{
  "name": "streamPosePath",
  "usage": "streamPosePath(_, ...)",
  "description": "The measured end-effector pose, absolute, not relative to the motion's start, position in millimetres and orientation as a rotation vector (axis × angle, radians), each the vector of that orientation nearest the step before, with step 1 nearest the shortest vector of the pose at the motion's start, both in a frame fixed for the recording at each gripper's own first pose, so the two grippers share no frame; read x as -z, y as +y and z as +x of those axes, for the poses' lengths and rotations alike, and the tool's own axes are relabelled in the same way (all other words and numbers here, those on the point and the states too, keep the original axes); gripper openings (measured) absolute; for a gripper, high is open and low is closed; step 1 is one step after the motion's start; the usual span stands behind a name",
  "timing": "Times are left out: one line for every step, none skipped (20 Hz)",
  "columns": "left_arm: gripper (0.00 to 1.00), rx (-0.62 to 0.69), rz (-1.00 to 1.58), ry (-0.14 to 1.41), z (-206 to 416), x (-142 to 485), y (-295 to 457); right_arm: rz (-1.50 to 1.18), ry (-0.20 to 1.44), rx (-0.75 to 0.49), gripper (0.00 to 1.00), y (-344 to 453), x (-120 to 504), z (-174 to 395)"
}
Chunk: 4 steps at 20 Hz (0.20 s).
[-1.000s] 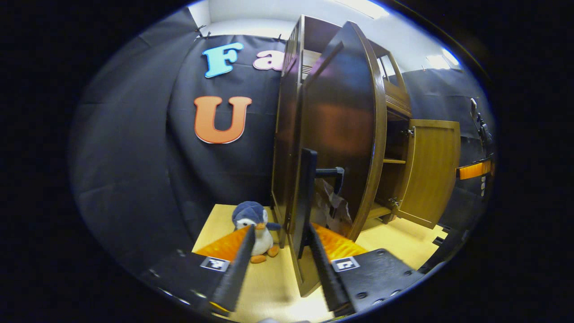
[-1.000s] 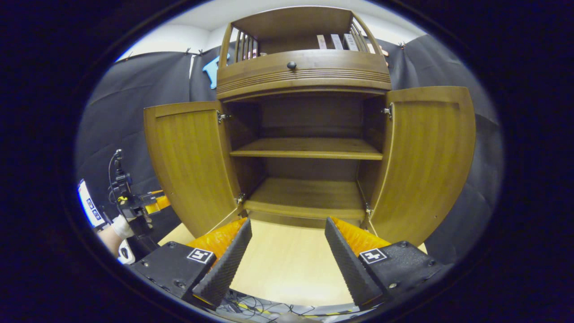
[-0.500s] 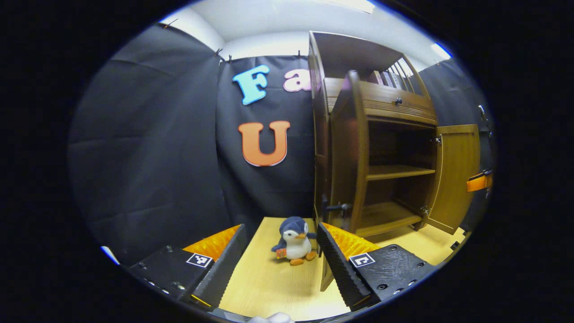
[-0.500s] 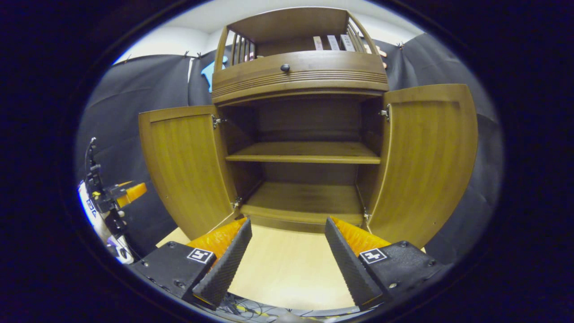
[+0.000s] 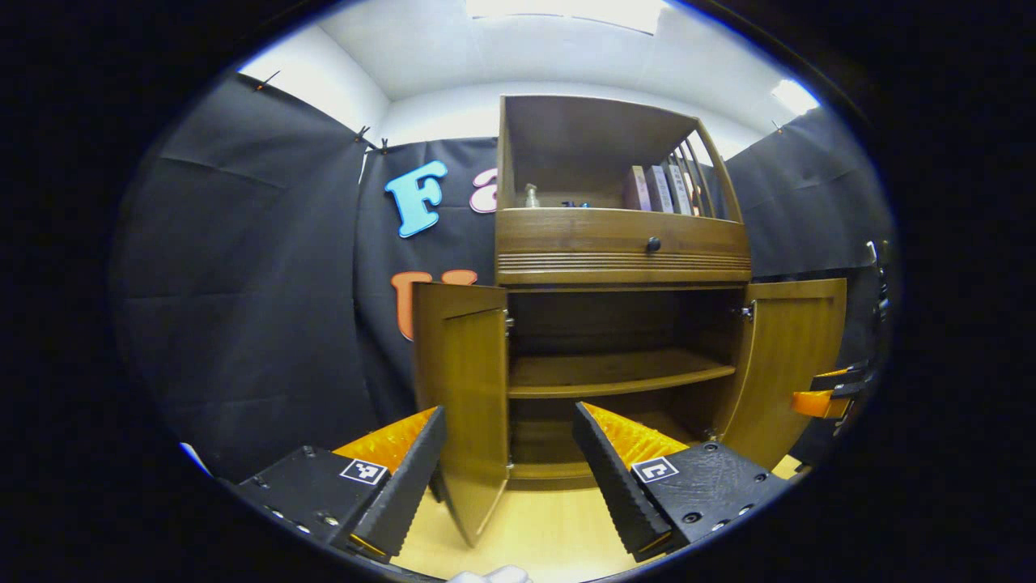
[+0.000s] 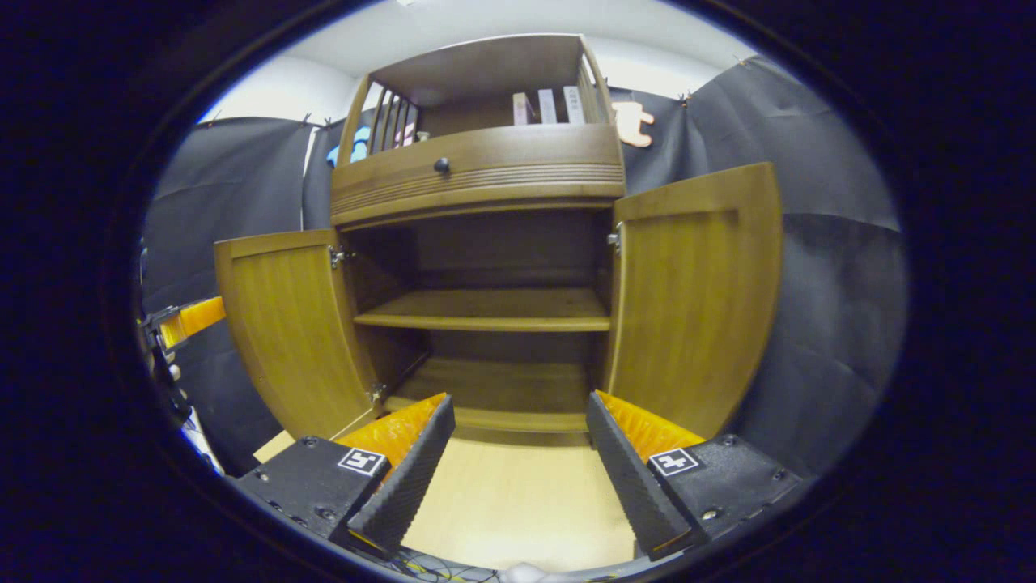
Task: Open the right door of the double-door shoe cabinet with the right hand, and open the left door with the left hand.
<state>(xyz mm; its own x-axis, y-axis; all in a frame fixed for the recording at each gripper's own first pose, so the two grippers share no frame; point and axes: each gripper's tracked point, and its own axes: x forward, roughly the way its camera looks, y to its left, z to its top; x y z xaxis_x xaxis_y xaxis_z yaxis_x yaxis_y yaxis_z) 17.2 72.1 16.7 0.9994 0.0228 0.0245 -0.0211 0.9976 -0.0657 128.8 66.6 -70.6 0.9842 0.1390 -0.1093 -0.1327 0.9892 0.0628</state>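
Note:
The brown wooden shoe cabinet stands with both doors swung wide. Its left door and right door hang outward, showing two bare shelves. My left gripper is open a short way in front of the left door, touching nothing. My right gripper is open before the cabinet's lower shelf, holding nothing. In the left gripper view the right gripper shows at the far right beside the right door. In the right gripper view the left gripper shows at the far left.
A drawer with a dark knob sits above the doors, and books stand on the top shelf. The cabinet rests on a light wooden floor. Black cloth walls close in on both sides.
My left gripper let go of the left door's handle, backed away and swung right to face the cabinet front; the toy penguin left its view. My right gripper shifted slightly right.

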Motion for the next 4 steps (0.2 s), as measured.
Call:
streamPosePath(0.90,-0.005,-0.078,-0.017,20.2,-18.4,54.6,0.058,0.100,-0.123,1.00,57.3,65.7,128.4)
streamPosePath(0.94,0.009,-0.089,-0.008,21.3,-18.0,40.6,0.060,0.090,-0.114,1.00,48.4,61.0,126.4)
streamPosePath(0.94,0.025,-0.096,0.005,21.9,-16.8,25.7,0.067,0.083,-0.104,1.00,40.5,58.3,124.5)
streamPosePath(0.94,0.037,-0.100,0.005,22.8,-19.3,13.6,0.076,0.077,-0.093,1.00,32.2,54.8,123.2)
